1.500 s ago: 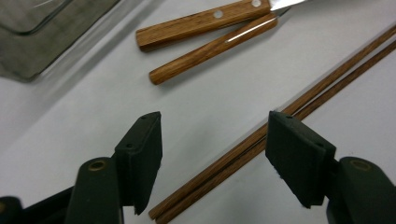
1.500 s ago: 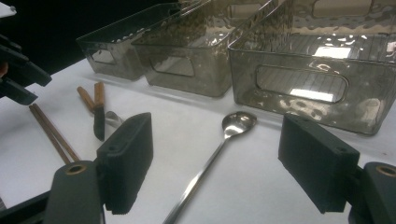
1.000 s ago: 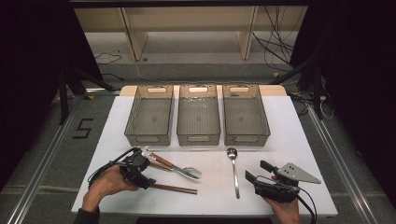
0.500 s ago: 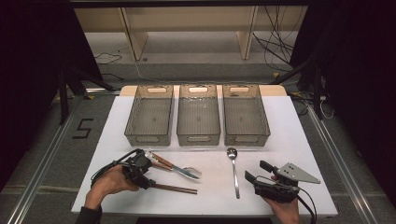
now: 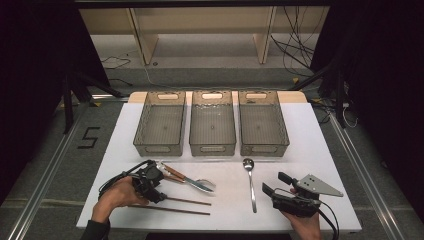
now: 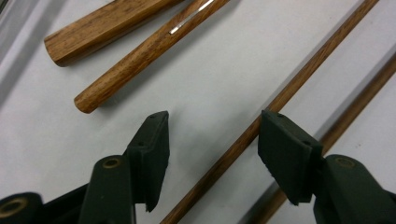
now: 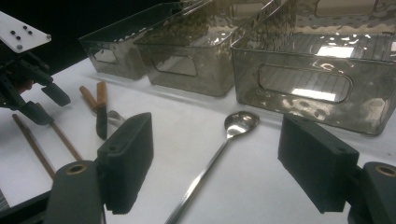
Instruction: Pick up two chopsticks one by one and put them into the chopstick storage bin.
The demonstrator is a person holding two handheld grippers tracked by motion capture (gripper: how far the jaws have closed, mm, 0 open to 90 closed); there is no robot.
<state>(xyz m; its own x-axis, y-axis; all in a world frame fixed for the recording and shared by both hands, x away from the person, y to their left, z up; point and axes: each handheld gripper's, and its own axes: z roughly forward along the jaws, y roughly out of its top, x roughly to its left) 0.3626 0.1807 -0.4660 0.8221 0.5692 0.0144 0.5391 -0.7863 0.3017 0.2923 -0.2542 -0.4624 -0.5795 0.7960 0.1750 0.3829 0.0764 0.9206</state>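
Wood first: two thin brown chopsticks lie side by side at the left front of the white table (image 5: 320,135), and the left gripper (image 5: 156,189) is set down over their near ends. Its jaws have just been closing and now stand about half apart, with the nearer chopstick (image 6: 261,126) running up between them. In the left gripper view the right pad sits just beside or barely against the stick, the left pad clear of it, so no squeeze yet. The second chopstick (image 6: 359,107) lies just outside the right jaw. Compared with the high view a second ago, hand and cutlery sit in the same spots; only the jaw gap has narrowed. My reading: the grasp on one chopstick is in progress, lift not begun.

The chopstick looks slim, round, straight, plain dark wood, flat on the table; likely to roll or slip if pinched off-centre.

Just right of the gripper: a wooden-handled knife (image 5: 175,174) and a wooden-handled spoon (image 5: 200,184), overlapping. Behind, three clear bins (image 5: 212,122) in a row, all bare inside. Further right, a steel spoon (image 5: 251,185) lies alone, bowl toward the bins.

Far right: the right gripper (image 5: 282,186) rests low in the hand, jaws wide apart, nothing between the pads; steel spoon ahead of it, untouched.
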